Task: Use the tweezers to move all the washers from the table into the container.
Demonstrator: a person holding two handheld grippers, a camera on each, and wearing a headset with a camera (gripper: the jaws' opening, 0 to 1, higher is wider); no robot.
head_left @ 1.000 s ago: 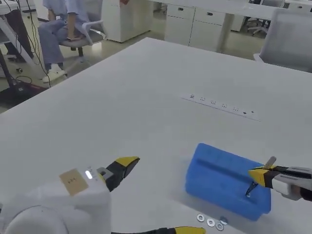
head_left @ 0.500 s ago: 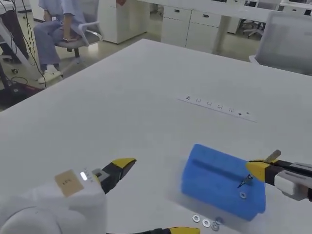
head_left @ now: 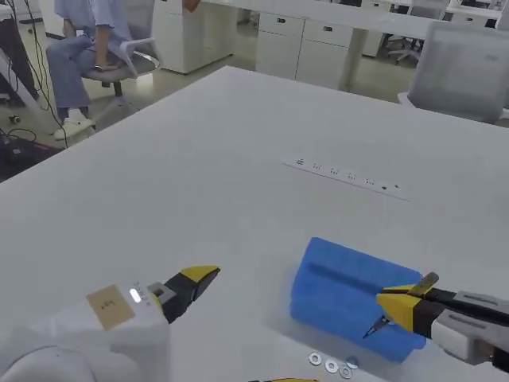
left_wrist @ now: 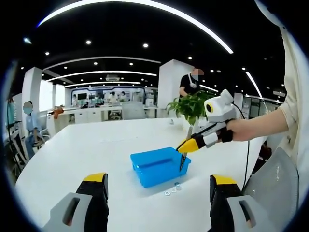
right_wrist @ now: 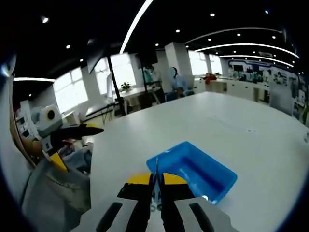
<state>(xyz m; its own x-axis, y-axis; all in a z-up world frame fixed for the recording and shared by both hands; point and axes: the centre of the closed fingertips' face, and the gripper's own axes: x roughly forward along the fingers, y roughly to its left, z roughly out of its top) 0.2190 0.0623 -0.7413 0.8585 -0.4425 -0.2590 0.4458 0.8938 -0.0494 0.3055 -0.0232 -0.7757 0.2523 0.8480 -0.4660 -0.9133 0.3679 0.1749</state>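
Thin metal washers (head_left: 330, 365) lie flat on the white table (head_left: 199, 175), just beside the near wall of the blue container (head_left: 342, 286). They look light, hard and slippery, so I would pinch one at its rim, one tip through the hole. The right gripper (head_left: 395, 301) is closed tight on the tweezers (head_left: 377, 325), whose tips hang over the container's near edge, probably empty. The left gripper (left_wrist: 158, 180) is wide open and holds nothing. There is free room all around.
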